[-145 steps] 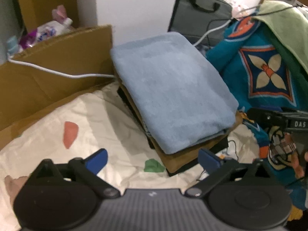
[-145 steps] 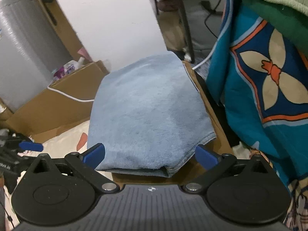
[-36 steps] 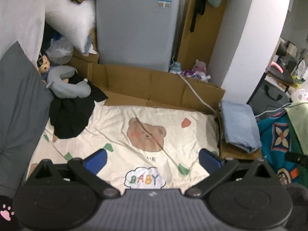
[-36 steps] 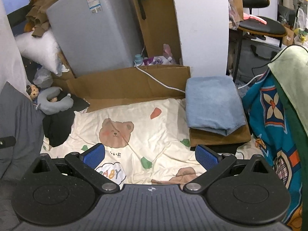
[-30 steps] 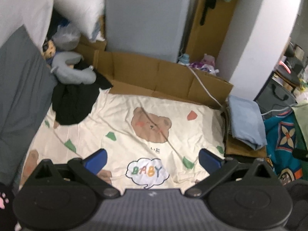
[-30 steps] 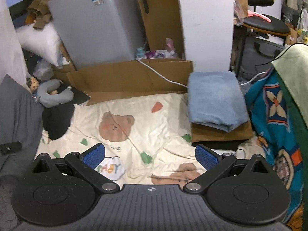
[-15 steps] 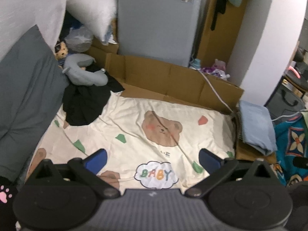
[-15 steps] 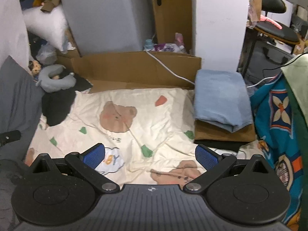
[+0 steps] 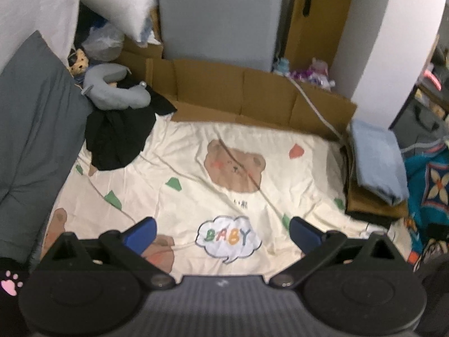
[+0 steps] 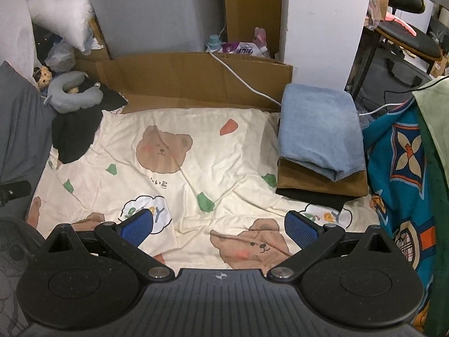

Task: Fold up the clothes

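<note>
Over the bear-print sheet (image 10: 213, 151), we've backed off the folded stack (image 10: 320, 140); both hand-held grippers (image 9: 221, 230) (image 10: 219, 226) gape empty, so the black garment (image 9: 118, 137) seems next.

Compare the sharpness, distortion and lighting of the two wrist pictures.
Left wrist view: soft all over, likely motion blur; the letters on the bear sheet smear, and the folded blue cloth has fuzzy edges. Right wrist view: crisp; the ribbing on the right claw pads shows clearly. Both: fisheye bends the cardboard and walls, corners go dark, light is even with no strong glare.
</note>
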A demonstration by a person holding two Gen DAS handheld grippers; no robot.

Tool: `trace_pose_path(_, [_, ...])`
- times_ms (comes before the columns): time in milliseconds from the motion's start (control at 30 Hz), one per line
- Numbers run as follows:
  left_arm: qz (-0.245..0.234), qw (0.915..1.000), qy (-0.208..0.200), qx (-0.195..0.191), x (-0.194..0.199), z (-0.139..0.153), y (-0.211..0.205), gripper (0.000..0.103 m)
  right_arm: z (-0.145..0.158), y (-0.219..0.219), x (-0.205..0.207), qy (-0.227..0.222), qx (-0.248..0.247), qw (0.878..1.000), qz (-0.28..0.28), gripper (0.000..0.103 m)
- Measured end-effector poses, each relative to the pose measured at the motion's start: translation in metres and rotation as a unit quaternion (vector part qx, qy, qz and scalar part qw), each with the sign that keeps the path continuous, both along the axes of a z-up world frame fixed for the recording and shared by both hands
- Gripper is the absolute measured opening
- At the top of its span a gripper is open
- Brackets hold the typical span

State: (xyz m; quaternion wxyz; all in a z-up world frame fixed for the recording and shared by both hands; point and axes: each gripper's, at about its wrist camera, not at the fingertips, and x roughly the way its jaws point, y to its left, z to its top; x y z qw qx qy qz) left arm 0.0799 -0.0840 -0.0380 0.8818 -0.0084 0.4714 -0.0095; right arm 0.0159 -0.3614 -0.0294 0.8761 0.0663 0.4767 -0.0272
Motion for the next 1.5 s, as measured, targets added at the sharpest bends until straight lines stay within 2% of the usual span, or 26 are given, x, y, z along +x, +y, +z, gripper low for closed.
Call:
trace_pose_path(100, [-0.003,1.0000,0.007,0.001,0.0021,-0.0010,-0.0003,0.102,0.0004,-0.0010,-0.0004,-0.001,0.003,1.000,-0.002,0.103])
trace_pose_path(400, [-0.007,0.9999,-0.004,0.010,-0.0009,-0.0002,-0.0024,0.102,0.0006,-0.0060,-0.0015,-0.003,0.015,1.000,-0.010,0.103])
trace_pose_path(667, [-0.009,1.0000,-0.003,0.002,-0.0008,-0.0009,0.0001,0.102,0.0008,-0.0050,-0.0013,-0.001,0.010,1.000,-0.011,0.103])
trace_pose_path(967, [-0.012,0.9998,-0.006,0.015,0.0000,-0.0011,-0.0033,0.102,0.0001,-0.0057,-0.0020,0.000,0.008,1.000,-0.014,0.103])
trace_pose_path(1500, [-0.016,0.9999,-0.004,-0.002,-0.0023,-0.0017,-0.0009,0.099,0.0001,-0.0067,-0.0018,0.001,0.008,1.000,-0.015,0.103])
